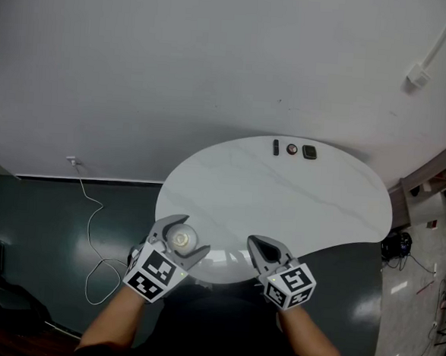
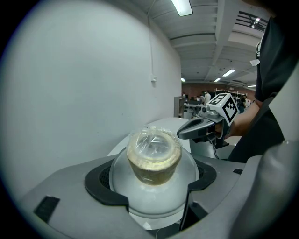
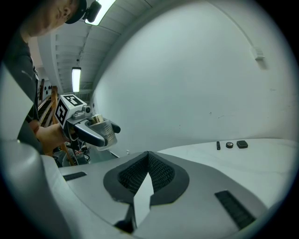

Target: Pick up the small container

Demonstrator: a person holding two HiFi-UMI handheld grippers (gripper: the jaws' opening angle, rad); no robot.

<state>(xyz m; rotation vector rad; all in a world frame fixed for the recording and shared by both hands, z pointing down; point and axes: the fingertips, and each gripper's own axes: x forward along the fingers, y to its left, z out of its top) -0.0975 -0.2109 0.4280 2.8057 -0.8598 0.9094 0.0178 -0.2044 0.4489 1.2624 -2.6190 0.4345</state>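
The small container is a clear round jar with a beige top wrapped in plastic film. My left gripper is shut on it, over the near left rim of the white oval table. In the left gripper view the container sits upright between the two dark pads of my left gripper. My right gripper hangs over the near edge of the table, shut, with nothing in it. Its pads meet at the tip of my right gripper. From there the container shows at the left.
Three small dark items lie at the table's far edge: a bar, a round piece and a square piece. A white wall stands behind. A cable trails on the dark floor at left. Clutter sits at right.
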